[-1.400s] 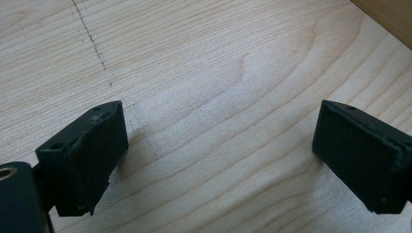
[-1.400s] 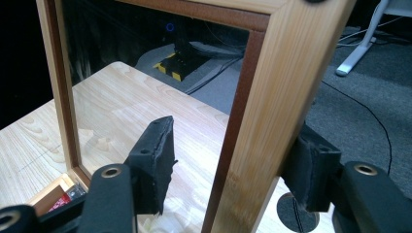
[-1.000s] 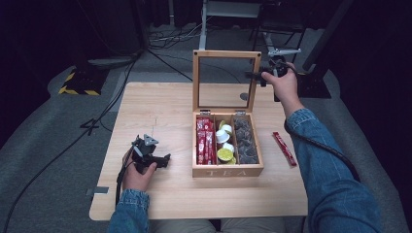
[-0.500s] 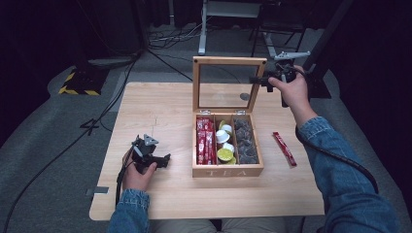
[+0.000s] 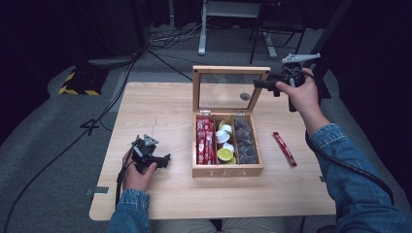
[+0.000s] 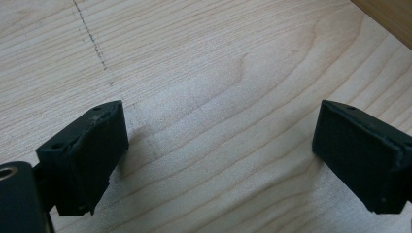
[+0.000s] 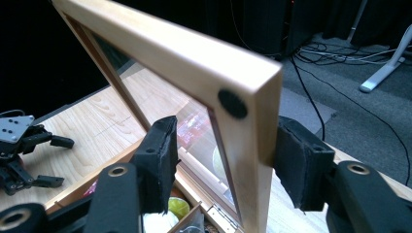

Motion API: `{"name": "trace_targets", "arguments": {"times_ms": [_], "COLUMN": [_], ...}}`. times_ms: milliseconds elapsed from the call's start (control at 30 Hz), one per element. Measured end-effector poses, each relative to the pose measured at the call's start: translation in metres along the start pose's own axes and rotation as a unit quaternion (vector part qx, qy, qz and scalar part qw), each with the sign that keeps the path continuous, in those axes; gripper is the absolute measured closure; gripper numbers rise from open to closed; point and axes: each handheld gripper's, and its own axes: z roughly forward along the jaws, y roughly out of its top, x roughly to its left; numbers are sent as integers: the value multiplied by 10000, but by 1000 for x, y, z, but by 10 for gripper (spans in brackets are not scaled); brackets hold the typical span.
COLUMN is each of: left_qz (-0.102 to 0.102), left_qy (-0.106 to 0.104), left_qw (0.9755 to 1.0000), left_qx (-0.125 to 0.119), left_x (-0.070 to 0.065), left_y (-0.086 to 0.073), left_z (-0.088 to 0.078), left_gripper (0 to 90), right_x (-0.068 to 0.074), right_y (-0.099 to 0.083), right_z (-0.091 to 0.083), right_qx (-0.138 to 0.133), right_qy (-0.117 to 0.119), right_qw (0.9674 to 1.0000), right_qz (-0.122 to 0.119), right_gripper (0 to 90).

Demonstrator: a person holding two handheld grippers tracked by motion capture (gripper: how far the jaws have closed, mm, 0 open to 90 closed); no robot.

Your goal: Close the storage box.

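A wooden tea box (image 5: 227, 171) stands mid-table with its glass lid (image 5: 231, 70) raised. It holds red sachets (image 5: 205, 141), white and yellow capsules (image 5: 224, 143) and dark tea bags (image 5: 245, 141). My right gripper (image 5: 262, 83) is at the lid's upper right corner. In the right gripper view its jaws (image 7: 226, 160) straddle the lid frame (image 7: 170, 48). One pad (image 7: 296, 165) touches the frame, and the other stands off it in front of the glass. These jaws have just been closing a little around the frame. My left gripper (image 5: 163, 160) rests open on the bare table (image 6: 218, 155), left of the box.
A single red sachet (image 5: 284, 148) lies on the table (image 5: 160, 102) right of the box. Beyond the table's far edge are floor cables and desk legs (image 5: 201, 34). The left gripper (image 7: 58, 162) appears far off in the right gripper view.
The lid's top edge and my right gripper have come toward the near side, and the lid looks shorter. My left gripper has stayed put.
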Motion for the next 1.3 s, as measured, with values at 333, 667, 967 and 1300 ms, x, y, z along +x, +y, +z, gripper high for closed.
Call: {"name": "trace_targets", "arguments": {"times_ms": [333, 667, 967, 1300], "left_qz": [-8, -17, -25, -27], "left_qy": [-5, -7, -15, -11], "left_qw": [10000, 10000, 10000, 10000], "left_qx": [-1, -4, -4, -13], "left_x": [0, 0, 0, 0], "left_y": [0, 0, 0, 0], "left_z": [0, 0, 0, 0], "left_gripper": [63, 62, 62, 63], "right_x": [15, 34, 47, 59], "right_y": [-8, -21, -35, -52], "right_z": [-13, -26, -34, -41], "right_qx": [123, 325, 454, 569], "right_qy": [114, 81, 127, 127], "right_qw": [9997, 9986, 9975, 9968], "right_qz": [-182, -410, -525, -550], "right_gripper": [398, 395, 395, 398]}}
